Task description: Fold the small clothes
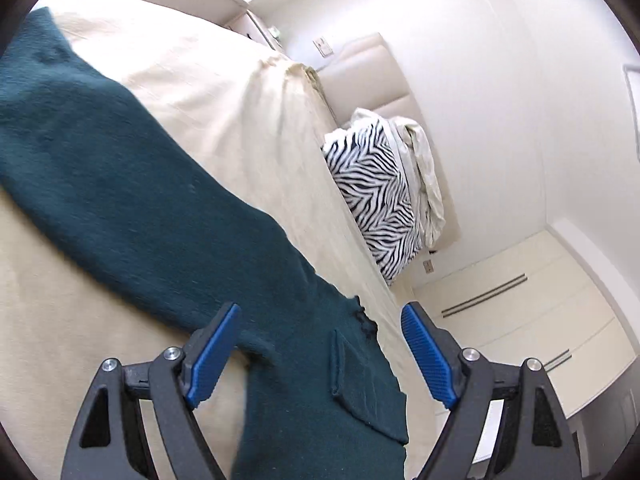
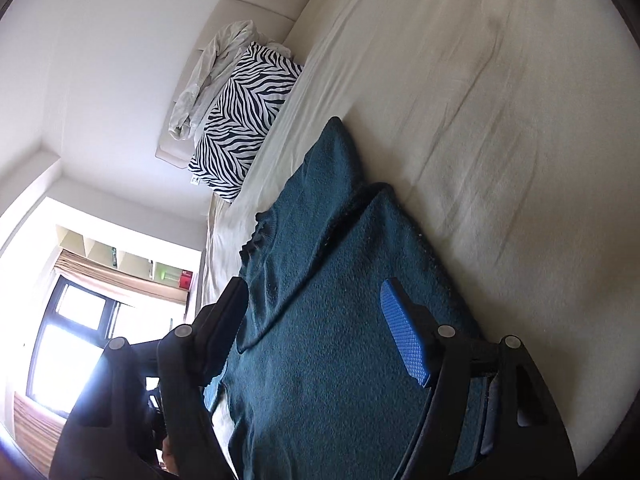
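Observation:
A dark teal knitted garment (image 1: 160, 208) lies on the cream bed sheet (image 1: 208, 92), stretching from the far left down between my left fingers. A small pocket (image 1: 352, 364) shows on it. My left gripper (image 1: 320, 344) is open, its blue pads apart over the garment's near end. In the right wrist view the same teal garment (image 2: 332, 320) lies partly folded over itself on the sheet (image 2: 500, 120). My right gripper (image 2: 316, 320) is open, its jaws straddling the garment.
A zebra-print pillow (image 1: 376, 200) and a crumpled pale cloth (image 1: 424, 168) lie at the padded headboard (image 1: 372, 72). White drawers (image 1: 520, 320) stand beside the bed. A window (image 2: 68, 340) and shelves (image 2: 120, 256) show in the right wrist view.

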Motion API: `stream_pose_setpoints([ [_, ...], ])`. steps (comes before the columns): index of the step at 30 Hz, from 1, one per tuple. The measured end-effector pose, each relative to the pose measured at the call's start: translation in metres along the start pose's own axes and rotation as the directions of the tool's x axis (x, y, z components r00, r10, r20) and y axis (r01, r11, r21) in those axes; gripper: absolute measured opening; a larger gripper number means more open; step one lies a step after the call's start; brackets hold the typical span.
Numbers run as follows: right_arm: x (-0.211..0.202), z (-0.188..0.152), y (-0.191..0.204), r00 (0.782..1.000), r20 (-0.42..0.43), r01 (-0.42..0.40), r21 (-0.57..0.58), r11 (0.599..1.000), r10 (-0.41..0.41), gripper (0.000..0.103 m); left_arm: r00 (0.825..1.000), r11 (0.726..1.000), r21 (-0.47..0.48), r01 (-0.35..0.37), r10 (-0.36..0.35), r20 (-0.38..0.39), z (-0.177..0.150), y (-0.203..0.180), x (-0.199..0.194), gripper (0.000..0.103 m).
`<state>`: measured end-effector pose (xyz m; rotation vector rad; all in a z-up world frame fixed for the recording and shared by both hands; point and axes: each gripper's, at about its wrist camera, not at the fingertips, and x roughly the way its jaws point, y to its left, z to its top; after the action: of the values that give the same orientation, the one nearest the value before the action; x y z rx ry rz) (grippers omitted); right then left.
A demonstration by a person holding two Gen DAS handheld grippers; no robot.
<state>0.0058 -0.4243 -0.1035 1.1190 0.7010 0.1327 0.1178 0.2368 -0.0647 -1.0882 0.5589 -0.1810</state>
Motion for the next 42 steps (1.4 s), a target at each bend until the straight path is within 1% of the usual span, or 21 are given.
stream_pose_setpoints([
  [3, 0.013, -0.023, 0.017, 0.999, -0.048, -0.027, -0.018, 0.999, 0.026, 0.069, 0.985, 0.989, -0.14, -0.042, 0.064, 0.159, 0.03, 0.053, -0.064, 0.077],
  [6, 0.027, -0.043, 0.035, 0.994, -0.098, -0.04, -0.039, 0.998, 0.036, 0.069, 0.961, 0.961, -0.268, -0.068, 0.135, 0.24, 0.052, 0.095, -0.102, 0.077],
  [9, 0.035, -0.061, 0.052, 0.991, -0.13, -0.05, -0.059, 0.997, 0.042, 0.069, 0.953, 0.93, -0.367, -0.03, 0.138, 0.271, 0.062, 0.123, -0.111, 0.074],
  [14, 0.033, -0.078, 0.072, 0.989, -0.146, -0.05, -0.094, 0.994, 0.036, 0.069, 0.937, 0.917, -0.397, -0.037, 0.17, 0.305, 0.08, 0.133, -0.09, 0.068],
  [15, 0.03, -0.079, 0.075, 0.989, -0.142, -0.05, -0.098, 0.994, 0.036, 0.069, 0.933, 0.915, -0.4, -0.05, 0.186, 0.309, 0.086, 0.134, -0.086, 0.062],
  [17, 0.024, -0.081, 0.077, 0.991, -0.132, -0.046, -0.103, 0.994, 0.032, 0.069, 0.93, 0.912, -0.403, -0.078, 0.212, 0.301, 0.098, 0.141, -0.077, 0.039],
  [18, 0.023, -0.079, 0.077, 0.991, -0.128, -0.043, -0.102, 0.994, 0.03, 0.069, 0.934, 0.907, -0.41, -0.095, 0.224, 0.279, 0.102, 0.145, -0.072, 0.015],
  [19, 0.021, -0.078, 0.077, 0.992, -0.124, -0.041, -0.101, 0.994, 0.029, 0.069, 0.938, 0.904, -0.41, -0.119, 0.238, 0.252, 0.105, 0.145, -0.065, 0.008],
  [21, 0.02, -0.077, 0.075, 0.992, -0.121, -0.03, -0.103, 0.994, 0.017, 0.069, 0.933, 0.927, -0.331, -0.178, 0.266, 0.241, 0.108, 0.128, -0.06, 0.008],
  [23, 0.025, -0.076, 0.072, 0.992, -0.123, -0.017, -0.1, 0.995, 0.004, 0.069, 0.928, 0.952, -0.192, -0.239, 0.282, 0.245, 0.106, 0.093, -0.055, 0.008],
  [26, 0.036, -0.08, 0.071, 0.989, -0.15, -0.016, -0.099, 0.995, 0.001, 0.069, 0.94, 0.952, 0.075, -0.298, 0.279, 0.197, 0.086, 0.025, -0.026, 0.008],
  [28, 0.046, -0.082, 0.075, 0.986, -0.167, -0.014, -0.11, 0.994, -0.004, 0.069, 0.94, 0.887, 0.312, -0.339, 0.304, 0.156, 0.056, -0.029, 0.009, 0.008],
  [29, 0.05, -0.084, 0.078, 0.984, -0.177, -0.018, -0.118, 0.993, -0.003, 0.069, 0.937, 0.829, 0.438, -0.348, 0.319, 0.14, 0.032, -0.056, 0.028, 0.008],
  [30, 0.056, -0.086, 0.082, 0.983, -0.184, -0.021, -0.127, 0.992, -0.002, 0.069, 0.928, 0.733, 0.578, -0.359, 0.346, 0.137, 0.001, -0.084, 0.05, 0.009],
  [32, 0.065, -0.087, 0.087, 0.979, -0.205, -0.025, -0.142, 0.99, -0.005, 0.069, 0.909, 0.463, 0.821, -0.333, 0.389, 0.15, -0.068, -0.122, 0.096, 0.009],
  [33, 0.07, -0.087, 0.089, 0.976, -0.216, -0.027, -0.146, 0.989, -0.005, 0.069, 0.898, 0.327, 0.889, -0.321, 0.403, 0.177, -0.103, -0.13, 0.114, 0.01],
  [34, 0.076, -0.087, 0.09, 0.973, -0.231, -0.03, -0.147, 0.989, -0.005, 0.069, 0.887, 0.232, 0.92, -0.314, 0.417, 0.198, -0.129, -0.133, 0.13, 0.011],
  [35, 0.083, -0.086, 0.091, 0.968, -0.25, -0.03, -0.146, 0.989, -0.008, 0.069, 0.881, 0.186, 0.936, -0.299, 0.431, 0.195, -0.147, -0.129, 0.143, 0.011],
  [38, 0.108, -0.086, 0.094, 0.951, -0.308, -0.045, -0.126, 0.991, 0.004, 0.069, 0.869, 0.168, 0.951, -0.26, 0.47, 0.155, -0.182, -0.112, 0.16, 0.011],
  [40, 0.13, -0.087, 0.098, 0.934, -0.358, -0.066, -0.116, 0.991, 0.02, 0.068, 0.859, 0.124, 0.953, -0.275, 0.477, 0.185, -0.194, -0.105, 0.162, 0.011],
  [42, 0.158, -0.09, 0.104, 0.906, -0.419, -0.101, -0.082, 0.992, 0.057, 0.069, 0.86, 0.142, 0.951, -0.273, 0.479, 0.176, -0.191, -0.099, 0.156, 0.012],
])
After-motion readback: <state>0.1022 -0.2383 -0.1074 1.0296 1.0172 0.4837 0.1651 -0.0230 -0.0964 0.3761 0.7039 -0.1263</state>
